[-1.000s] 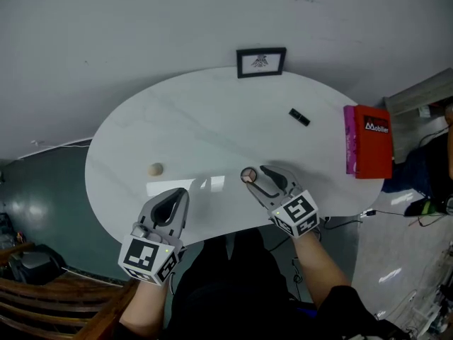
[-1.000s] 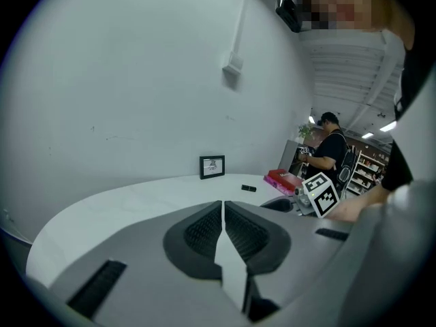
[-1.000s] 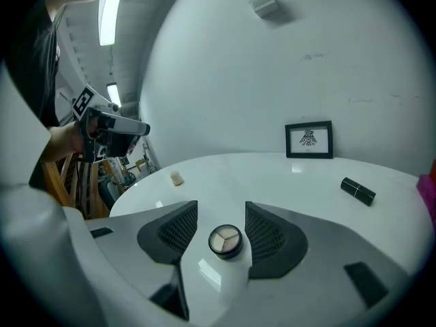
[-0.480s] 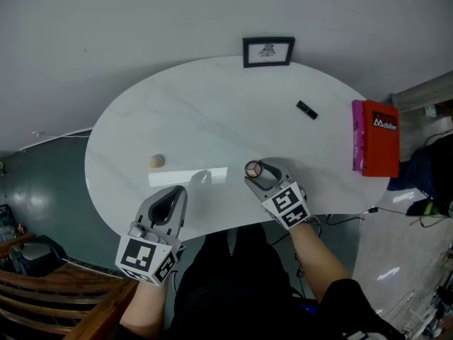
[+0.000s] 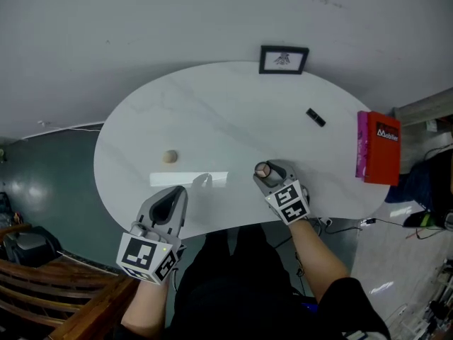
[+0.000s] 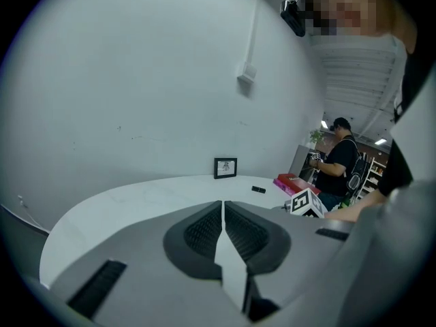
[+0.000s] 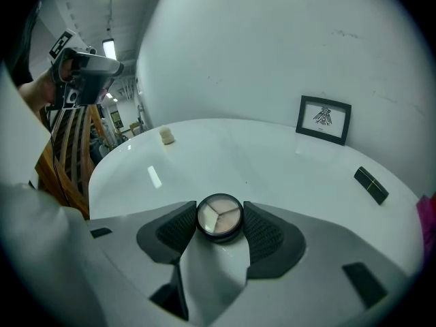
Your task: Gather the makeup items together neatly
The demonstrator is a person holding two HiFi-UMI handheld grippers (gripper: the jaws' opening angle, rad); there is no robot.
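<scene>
Item: round compact [image 7: 219, 217], dark rim, pale three-part pan showing.
Location: near edge of the tabletop [image 5: 212, 112], well in front of the picture frame [image 5: 284, 59] and a little to its left.
Handling (judged): light and rigid. The smooth rim is likely to slip from a loose pinch, and the pressed powder would crack on a knock.
Hold point (judged): across the rim at its widest line, pads on the side wall, clear of the pan.
Right gripper [image 5: 269, 174]: jaws spread wide, having just been opening. The compact sits between them, pads close beside the rim, no squeeze evident.
Left gripper [image 6: 223, 206]: jaws pressed together, nothing between them; far left and in front of the frame.
Beige round piece [image 5: 170, 156]: well left and in front of the frame.
Black stick [image 5: 316, 117]: near the frame, to its right and in front.
Red box [image 5: 380, 147]: far right of the frame, at the tabletop's edge.
</scene>
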